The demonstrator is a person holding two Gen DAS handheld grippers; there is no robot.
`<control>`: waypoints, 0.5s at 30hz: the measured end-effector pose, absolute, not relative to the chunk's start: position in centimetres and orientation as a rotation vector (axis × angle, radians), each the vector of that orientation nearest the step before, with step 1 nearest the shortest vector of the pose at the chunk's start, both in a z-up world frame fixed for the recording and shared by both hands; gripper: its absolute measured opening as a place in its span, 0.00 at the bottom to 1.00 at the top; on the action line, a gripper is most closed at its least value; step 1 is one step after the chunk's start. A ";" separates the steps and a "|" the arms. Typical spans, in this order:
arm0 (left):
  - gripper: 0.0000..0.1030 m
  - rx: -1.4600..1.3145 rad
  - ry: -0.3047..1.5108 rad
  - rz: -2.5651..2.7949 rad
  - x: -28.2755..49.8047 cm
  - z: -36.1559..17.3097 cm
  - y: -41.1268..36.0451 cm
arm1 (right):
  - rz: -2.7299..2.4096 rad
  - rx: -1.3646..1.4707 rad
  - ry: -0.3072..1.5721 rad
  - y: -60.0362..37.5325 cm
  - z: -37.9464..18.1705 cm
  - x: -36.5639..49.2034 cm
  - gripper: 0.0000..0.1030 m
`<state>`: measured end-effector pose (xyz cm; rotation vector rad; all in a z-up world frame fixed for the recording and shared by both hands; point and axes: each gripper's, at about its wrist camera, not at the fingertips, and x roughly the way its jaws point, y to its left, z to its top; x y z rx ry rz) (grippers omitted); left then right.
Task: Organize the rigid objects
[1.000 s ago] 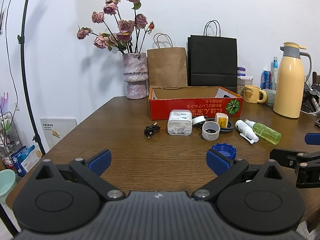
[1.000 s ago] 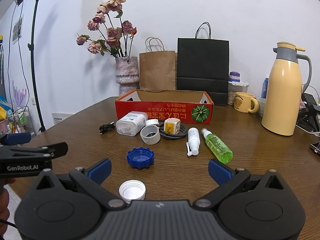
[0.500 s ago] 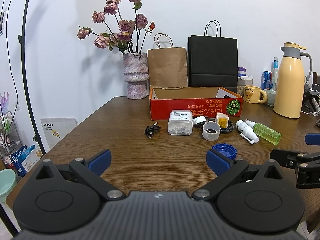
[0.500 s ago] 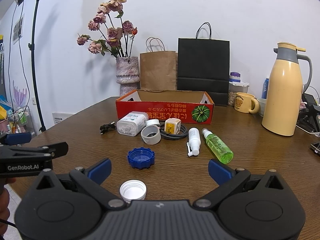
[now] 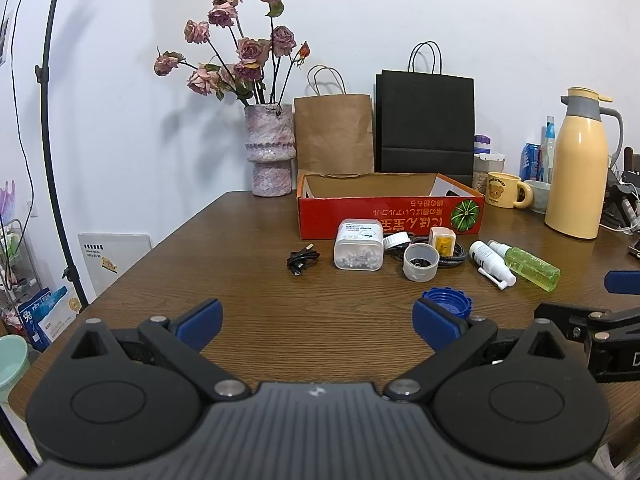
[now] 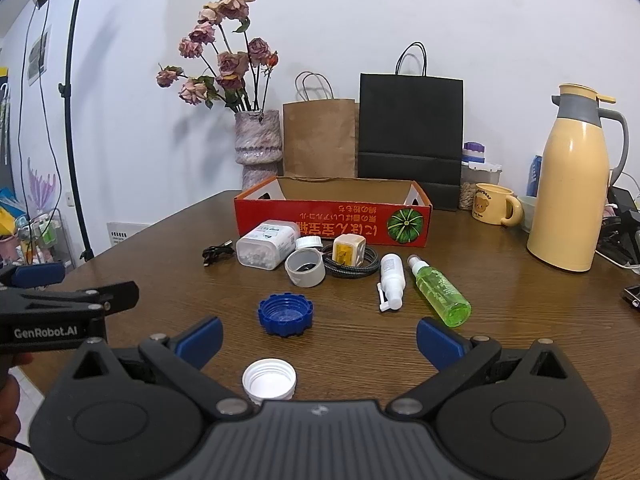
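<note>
A red cardboard box (image 5: 390, 216) (image 6: 332, 222) stands open at the table's middle back. In front of it lie a clear pill container (image 5: 359, 245) (image 6: 266, 245), a grey tape roll (image 5: 419, 263) (image 6: 305, 267), a yellow-white charger (image 6: 347, 249) on a coiled cable, a white spray bottle (image 6: 391, 276), a green bottle (image 6: 440, 290), a blue cap (image 6: 285, 314) (image 5: 450, 303) and a white cap (image 6: 269, 381). My left gripper (image 5: 318, 322) is open and empty over the near table. My right gripper (image 6: 320, 340) is open and empty, the white cap between its fingers.
A black USB cable (image 5: 302, 260) lies left of the pill container. A vase of roses (image 5: 270, 152), brown and black paper bags (image 5: 424, 120), a bear mug (image 5: 506, 196) and a yellow thermos (image 5: 578, 168) stand along the back and right.
Both grippers have crept slightly forward; nothing on the table has moved.
</note>
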<state>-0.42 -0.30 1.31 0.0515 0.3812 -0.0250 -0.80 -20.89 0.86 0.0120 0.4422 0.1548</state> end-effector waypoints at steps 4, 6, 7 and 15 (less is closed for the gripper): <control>1.00 0.050 0.397 -0.026 -0.1 1.0 -0.3 | 0.159 0.011 0.452 -20.9 0.6 -0.5 1.00; 1.00 0.048 0.402 -0.026 0.1 0.8 -0.2 | 0.162 0.012 0.461 -20.9 0.5 -0.2 1.00; 1.00 0.047 0.404 -0.027 0.2 0.7 -0.1 | 0.164 0.011 0.465 -20.9 0.4 -0.1 1.00; 1.00 0.042 0.437 -0.025 0.7 0.0 0.1 | 0.189 0.001 0.526 -20.3 -1.1 1.2 1.00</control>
